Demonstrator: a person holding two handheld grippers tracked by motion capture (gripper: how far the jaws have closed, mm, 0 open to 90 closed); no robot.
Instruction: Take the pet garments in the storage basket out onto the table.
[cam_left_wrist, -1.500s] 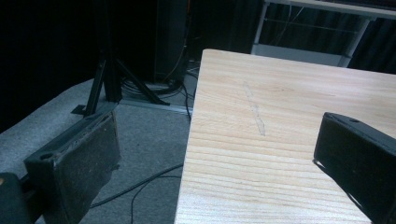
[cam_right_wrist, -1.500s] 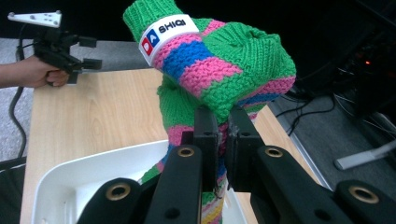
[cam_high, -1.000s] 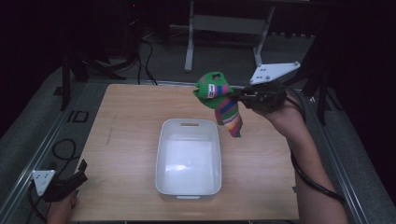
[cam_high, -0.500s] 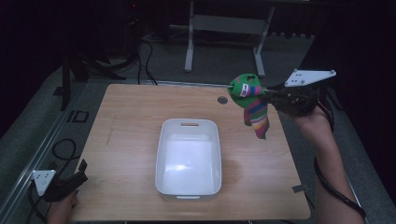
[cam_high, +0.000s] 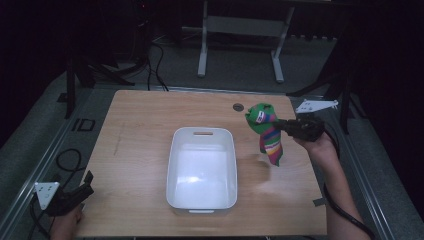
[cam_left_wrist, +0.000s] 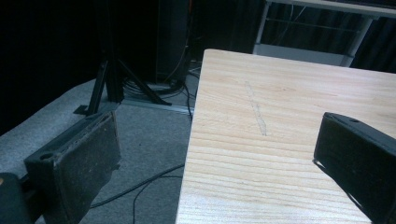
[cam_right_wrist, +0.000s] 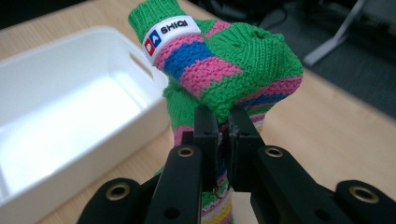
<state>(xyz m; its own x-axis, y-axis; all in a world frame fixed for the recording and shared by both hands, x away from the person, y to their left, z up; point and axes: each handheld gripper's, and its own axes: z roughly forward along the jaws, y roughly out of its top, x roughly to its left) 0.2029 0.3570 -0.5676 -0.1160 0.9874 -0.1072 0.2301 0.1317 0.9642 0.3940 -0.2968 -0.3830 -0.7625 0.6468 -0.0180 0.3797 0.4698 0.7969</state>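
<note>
A striped knitted sock (cam_high: 267, 132) with a green top is held in the air to the right of the white tub (cam_high: 202, 168), pinched between the closed jaws of the right gripper (cam_high: 281, 124). The tub is seen on the wooden table (cam_high: 140, 130). The left gripper (cam_high: 80, 192) is kept wide open beyond the table's near-left corner, well apart from the tub.

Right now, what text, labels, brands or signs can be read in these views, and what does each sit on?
"SHIQI": white label with a small red and blue logo, wrapped around the striped knitted sock pinched in the right gripper.
"ID": dark letters on the floor left of the table.
Nothing else readable.
</note>
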